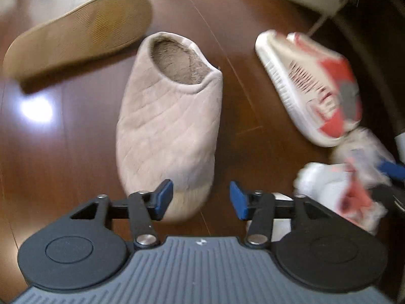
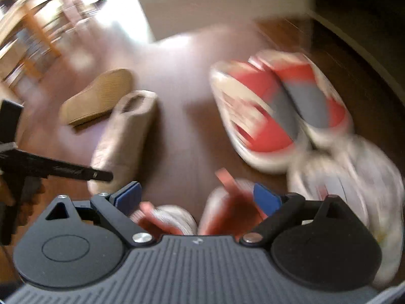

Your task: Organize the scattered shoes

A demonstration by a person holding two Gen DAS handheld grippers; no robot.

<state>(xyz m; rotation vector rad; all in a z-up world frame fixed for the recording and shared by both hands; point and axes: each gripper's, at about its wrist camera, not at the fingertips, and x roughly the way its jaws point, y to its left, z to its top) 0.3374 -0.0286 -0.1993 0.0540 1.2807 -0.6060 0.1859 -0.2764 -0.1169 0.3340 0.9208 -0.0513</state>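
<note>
A beige quilted slipper (image 1: 169, 126) stands upright on the dark wood floor, toe toward my left gripper (image 1: 200, 198), which is open just above its toe. Its mate (image 1: 76, 35) lies sole-up at the upper left. A white sneaker with a red-and-grey sole (image 1: 311, 86) lies on its side at right. In the blurred right wrist view both slippers, the upright one (image 2: 124, 136) and the sole-up one (image 2: 98, 96), show at left, and two sneakers (image 2: 278, 111) lie sole-up at right. My right gripper (image 2: 200, 197) is open over white-and-red sneaker parts (image 2: 227, 212).
A light wall or cabinet (image 2: 215, 2) stands beyond the shoes. Wooden furniture (image 2: 33, 27) shows at the upper left of the right wrist view. A dark edge (image 1: 374, 25) borders the floor on the right. My left tool (image 2: 50, 169) shows at the left.
</note>
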